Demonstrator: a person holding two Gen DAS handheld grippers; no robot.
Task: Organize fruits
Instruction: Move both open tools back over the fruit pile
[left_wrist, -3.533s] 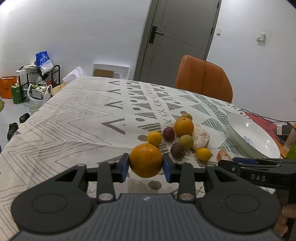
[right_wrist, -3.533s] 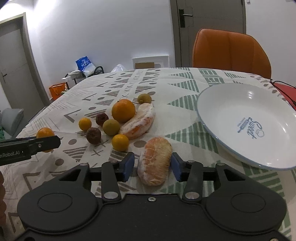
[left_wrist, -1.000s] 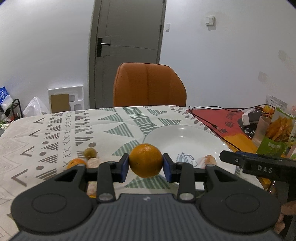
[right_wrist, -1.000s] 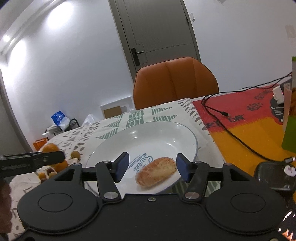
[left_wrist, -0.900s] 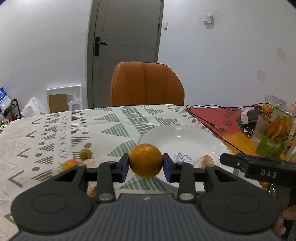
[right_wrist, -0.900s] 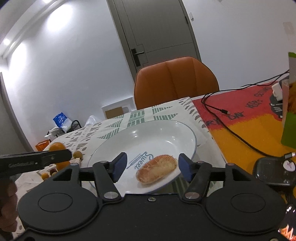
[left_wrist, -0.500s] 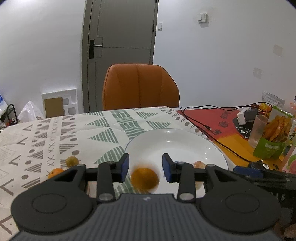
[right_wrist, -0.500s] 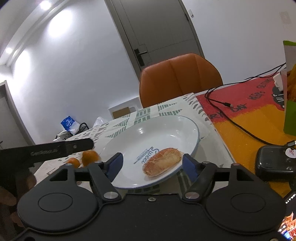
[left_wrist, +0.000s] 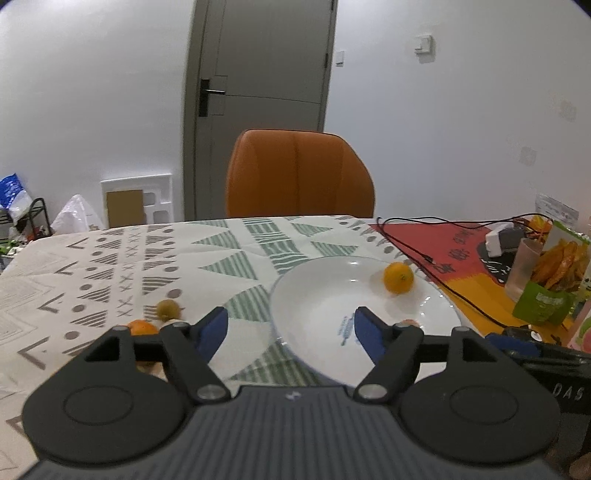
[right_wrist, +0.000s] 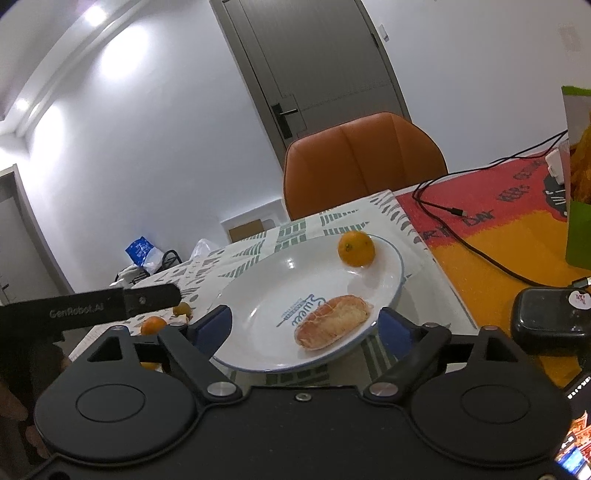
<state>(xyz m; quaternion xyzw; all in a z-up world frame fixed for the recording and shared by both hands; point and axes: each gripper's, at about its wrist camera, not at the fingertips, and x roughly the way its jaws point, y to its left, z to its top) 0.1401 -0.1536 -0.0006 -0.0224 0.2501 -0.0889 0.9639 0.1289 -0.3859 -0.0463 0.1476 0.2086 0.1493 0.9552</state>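
Observation:
A white plate (left_wrist: 321, 291) (right_wrist: 266, 295) lies on the patterned tablecloth. An orange (left_wrist: 398, 277) (right_wrist: 356, 248) rests near the plate's far rim. A peeled citrus segment (right_wrist: 332, 320) lies at the plate's near side. My left gripper (left_wrist: 291, 332) is open and empty over the plate's near left edge. My right gripper (right_wrist: 306, 326) is open too, wide around the near rim, empty. A greenish fruit (left_wrist: 168, 308) and another orange (left_wrist: 142, 328) stay on the cloth to the left, partly hidden by my fingers.
An orange chair (left_wrist: 299, 173) stands behind the table. A black cable (left_wrist: 424, 254) runs over the red mat (left_wrist: 443, 240). A snack bag (left_wrist: 554, 273) and cup (left_wrist: 522, 269) sit at the right. A black device (right_wrist: 550, 319) lies near my right gripper.
The left gripper opened and dropped its orange, which rolled to the plate's far rim. The right gripper let go of the citrus segment and opened wider, drawing back.

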